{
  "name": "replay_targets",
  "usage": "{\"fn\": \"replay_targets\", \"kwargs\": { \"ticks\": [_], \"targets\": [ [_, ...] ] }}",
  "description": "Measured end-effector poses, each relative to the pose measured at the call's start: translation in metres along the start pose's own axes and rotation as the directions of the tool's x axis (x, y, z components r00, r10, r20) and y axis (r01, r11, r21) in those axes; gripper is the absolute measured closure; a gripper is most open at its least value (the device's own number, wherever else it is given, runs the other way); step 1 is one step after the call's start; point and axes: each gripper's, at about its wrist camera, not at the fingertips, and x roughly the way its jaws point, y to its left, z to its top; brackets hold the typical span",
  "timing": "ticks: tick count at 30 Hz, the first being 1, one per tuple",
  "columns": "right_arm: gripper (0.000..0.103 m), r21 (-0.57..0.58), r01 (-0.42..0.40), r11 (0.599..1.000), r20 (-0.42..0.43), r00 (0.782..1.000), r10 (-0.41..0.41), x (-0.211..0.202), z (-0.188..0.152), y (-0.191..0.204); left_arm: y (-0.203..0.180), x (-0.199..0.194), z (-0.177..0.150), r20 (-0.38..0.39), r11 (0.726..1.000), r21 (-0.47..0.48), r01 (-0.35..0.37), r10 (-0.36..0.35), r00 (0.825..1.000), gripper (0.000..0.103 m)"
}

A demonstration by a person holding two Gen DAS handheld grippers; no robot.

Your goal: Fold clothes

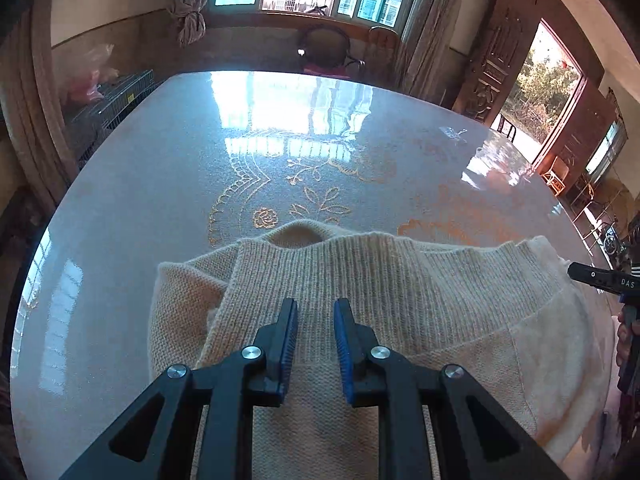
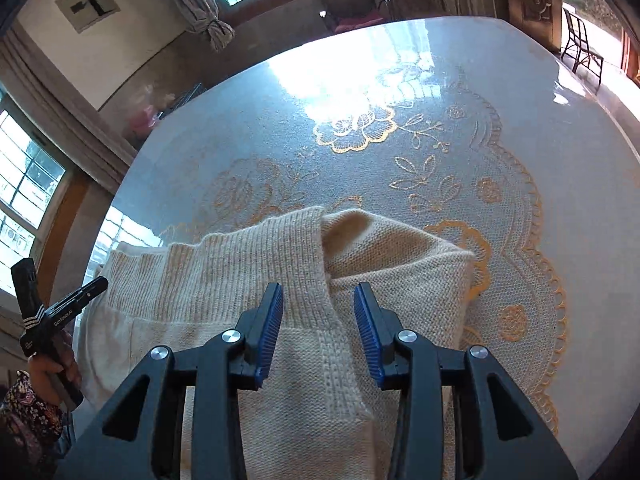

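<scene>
My sweater [image 1: 360, 300] is cream knit, ribbed and fuzzy. The table [image 1: 140, 168] under it looks glossy, its lace cloth [image 2: 520, 216] gold-stitched.

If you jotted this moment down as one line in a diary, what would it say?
task: fold clothes | item: cream sweater partly folded on table | left gripper: open, empty, above sweater | right gripper: open, empty, above sweater

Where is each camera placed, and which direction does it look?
Left wrist: on the left hand-held gripper, looking down at the cream sweater on the table; jaws apart, empty.
Right wrist: on the right hand-held gripper, same direction; the left hand shows.
Shared: sweater, table, window.
</scene>
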Motion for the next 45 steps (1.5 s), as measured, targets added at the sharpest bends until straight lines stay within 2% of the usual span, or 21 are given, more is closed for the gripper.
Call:
{"fn": "replay_targets", "kwargs": {
  "ticks": [2, 5, 6, 7, 11, 14, 18, 20, 21, 23, 26, 28, 30, 32, 35, 36, 37, 41, 43, 44, 45],
  "targets": [
    [0.062, 0.046, -0.066, 0.997, -0.044, 0.997, 0.068, 0.011, 0.004, -0.01, 0.003, 0.006, 0.002, 0.003, 1.0, 0.025, 0.007, -0.007, 1.0, 0.084],
    [0.064, 0.046, -0.12, 0.992, -0.022, 0.992, 0.121, 0.016, 0.009, -0.009, 0.001, 0.013, 0.003, 0.021, 0.998, 0.06, 0.005, -0.006, 1.0, 0.084],
    [0.087, 0.024, -0.088, 0.996, -0.022, 0.996, 0.088, 0.018, 0.011, -0.005, 0.0, 0.015, 0.003, 0.022, 0.998, 0.065, 0.001, -0.002, 1.0, 0.084],
    [0.096, 0.005, -0.055, 0.998, -0.029, 0.998, 0.055, 0.019, 0.013, -0.001, 0.0, 0.017, 0.003, 0.025, 0.998, 0.065, -0.002, 0.0, 1.0, 0.084],
    [0.099, -0.018, 0.003, 1.0, 0.07, 0.998, -0.002, -0.003, 0.02, 0.006, -0.001, 0.022, 0.007, 0.057, 0.999, 0.045, -0.013, 0.011, 0.998, 0.084],
    [0.1, -0.068, 0.121, 0.99, 0.153, 0.982, -0.11, -0.015, 0.018, 0.011, -0.001, 0.022, 0.006, 0.083, 0.999, 0.036, -0.038, 0.035, 0.996, 0.084],
    [0.1, -0.064, 0.177, 0.982, 0.105, 0.98, -0.17, 0.006, 0.009, -0.001, 0.0, 0.029, 0.01, 0.072, 0.999, 0.035, -0.033, 0.03, 0.997, 0.084],
    [0.098, -0.058, 0.169, 0.984, 0.089, 0.982, -0.164, 0.01, 0.001, -0.005, 0.0, 0.025, 0.012, 0.054, 0.999, 0.014, -0.032, 0.032, 0.998, 0.084],
    [0.091, -0.038, 0.174, 0.984, 0.122, 0.978, -0.168, 0.003, 0.0, -0.005, -0.001, 0.018, 0.014, 0.063, 1.0, -0.006, -0.029, 0.029, 0.998, 0.084],
    [0.081, 0.005, 0.183, 0.983, 0.204, 0.962, -0.18, -0.021, -0.005, 0.003, -0.002, -0.003, 0.012, 0.127, 0.998, -0.057, -0.02, 0.027, 0.992, 0.084],
    [0.072, -0.031, 0.093, 0.995, 0.301, 0.95, -0.079, -0.048, -0.017, 0.036, -0.011, -0.03, -0.003, 0.229, 0.992, -0.105, 0.062, -0.037, 0.973, 0.084],
    [0.067, -0.16, 0.015, 0.987, 0.24, 0.97, 0.024, -0.04, -0.029, 0.075, -0.025, -0.033, -0.014, 0.235, 0.995, -0.081, 0.066, -0.045, 0.971, 0.084],
    [0.066, -0.27, -0.018, 0.963, 0.145, 0.988, 0.059, -0.019, -0.039, 0.106, -0.044, -0.019, -0.018, 0.178, 0.997, -0.006, 0.082, -0.08, 0.981, 0.084],
    [0.066, -0.326, -0.028, 0.945, 0.096, 0.993, 0.062, 0.007, -0.045, 0.126, -0.063, -0.001, -0.018, 0.119, 0.995, 0.093, 0.037, -0.048, 0.992, 0.084],
    [0.066, -0.39, 0.0, 0.921, 0.04, 0.999, 0.017, 0.042, -0.042, 0.14, -0.073, 0.016, -0.015, 0.099, 0.985, 0.173, -0.022, 0.005, 0.995, 0.084],
    [0.066, -0.409, 0.02, 0.912, 0.041, 0.999, -0.003, 0.047, -0.044, 0.141, -0.07, 0.02, -0.01, 0.085, 0.986, 0.162, -0.029, 0.015, 0.996, 0.084],
    [0.066, -0.4, 0.033, 0.916, 0.051, 0.999, -0.014, 0.049, -0.039, 0.135, -0.066, 0.022, -0.007, 0.075, 0.99, 0.137, -0.018, 0.008, 0.997, 0.079],
    [0.066, -0.303, 0.112, 0.946, 0.097, 0.991, -0.087, 0.052, -0.013, 0.097, -0.047, 0.025, -0.002, 0.062, 0.996, 0.052, 0.069, -0.072, 0.995, 0.077],
    [0.072, -0.23, 0.096, 0.968, 0.115, 0.991, -0.071, 0.047, -0.001, 0.067, -0.041, 0.026, -0.005, 0.065, 0.995, 0.031, 0.096, -0.098, 0.993, 0.077],
    [0.079, -0.212, 0.097, 0.973, 0.122, 0.99, -0.072, 0.044, 0.003, 0.059, -0.041, 0.026, -0.005, 0.064, 0.994, 0.028, 0.101, -0.103, 0.993, 0.077],
    [0.08, -0.194, 0.1, 0.976, 0.127, 0.989, -0.076, 0.041, 0.007, 0.05, -0.04, 0.026, -0.005, 0.063, 0.994, 0.026, 0.105, -0.107, 0.992, 0.077]
  ]
}}
